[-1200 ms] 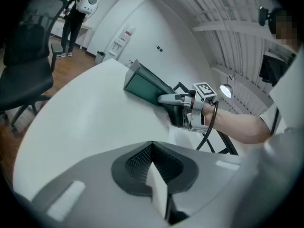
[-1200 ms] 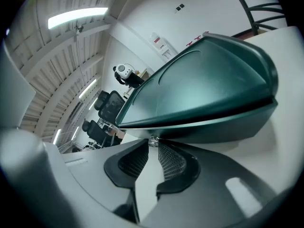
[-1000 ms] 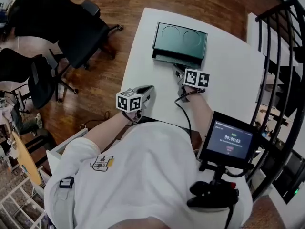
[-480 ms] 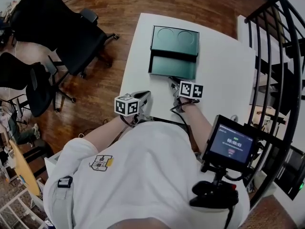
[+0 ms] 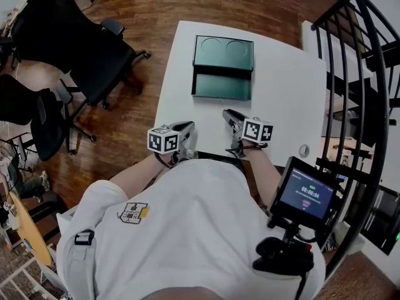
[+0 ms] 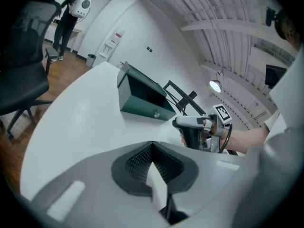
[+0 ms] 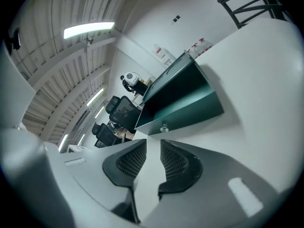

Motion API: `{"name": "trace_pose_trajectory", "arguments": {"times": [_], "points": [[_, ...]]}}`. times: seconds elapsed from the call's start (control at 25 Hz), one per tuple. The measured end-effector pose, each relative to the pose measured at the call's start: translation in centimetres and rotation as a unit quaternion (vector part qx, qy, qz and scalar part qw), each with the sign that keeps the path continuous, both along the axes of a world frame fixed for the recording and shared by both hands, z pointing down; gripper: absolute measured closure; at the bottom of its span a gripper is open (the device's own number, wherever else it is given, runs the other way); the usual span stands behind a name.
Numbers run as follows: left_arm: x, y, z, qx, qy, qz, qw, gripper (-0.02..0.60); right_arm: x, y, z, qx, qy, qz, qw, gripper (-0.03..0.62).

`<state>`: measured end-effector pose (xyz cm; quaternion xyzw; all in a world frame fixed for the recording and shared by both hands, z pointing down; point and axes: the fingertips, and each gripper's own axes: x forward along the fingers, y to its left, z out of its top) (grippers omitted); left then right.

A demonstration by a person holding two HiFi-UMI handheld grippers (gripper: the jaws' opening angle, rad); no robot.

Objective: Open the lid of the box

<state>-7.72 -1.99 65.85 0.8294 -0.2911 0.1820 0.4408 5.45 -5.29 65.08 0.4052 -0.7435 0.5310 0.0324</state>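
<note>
The dark green box (image 5: pixel 222 86) stands at the far middle of the white table (image 5: pixel 281 105), its lid (image 5: pixel 223 52) swung up and leaning back, the inside dark. In the right gripper view the box (image 7: pixel 185 99) shows a small metal latch knob (image 7: pixel 164 127) on its front wall. My right gripper (image 5: pixel 228 114) hangs short of the box, apart from it; its jaws (image 7: pixel 153 151) are opening with nothing between them. My left gripper (image 5: pixel 187 125) rests near the table's front edge, shut and empty (image 6: pixel 152 146). The left gripper view also shows the box (image 6: pixel 142 96) and the right gripper (image 6: pixel 192 127).
Black office chairs (image 5: pixel 81 49) stand on the wooden floor left of the table. A black metal railing (image 5: pixel 356 74) runs along the right. A small round disc (image 5: pixel 304 150) lies near the table's right front corner. A screen on a mount (image 5: pixel 306 195) hangs by the person's right side.
The lid went from down to raised and leaning back. My right gripper drew back from the box's front toward the person, its jaws now spread. The left gripper barely moved.
</note>
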Motion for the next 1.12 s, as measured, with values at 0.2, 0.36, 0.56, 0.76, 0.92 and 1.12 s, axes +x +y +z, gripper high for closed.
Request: {"name": "trace_pose_trajectory", "arguments": {"times": [0.2,0.36,0.56,0.76,0.92,1.12], "points": [[0.1,2.1,-1.0,0.009,0.005,0.012,0.9999,0.583,2.2,8.1,-2.0,0.046,0.04,-0.024,0.998,0.579],[-0.1,1.5,-0.5,0.014,-0.001,0.02,0.9997,0.583,3.4,11.0,-0.1,0.039,0.072,-0.027,0.996,0.594],[0.2,1.4,-0.7,0.019,0.003,0.03,0.9994,0.583,3.8,10.9,0.3,0.033,0.074,-0.014,0.997,0.594],[0.2,1.3,-0.8,0.023,0.001,0.026,0.9994,0.583,3.4,10.0,-0.3,0.042,0.071,-0.017,0.996,0.594],[0.3,1.3,-0.8,0.025,0.003,0.024,0.9994,0.583,3.2,9.8,-0.4,0.046,0.073,-0.022,0.996,0.595],[0.5,1.2,-1.0,0.025,0.005,0.021,0.9995,0.583,3.3,9.5,-0.4,0.047,0.081,-0.024,0.995,0.595]]}}
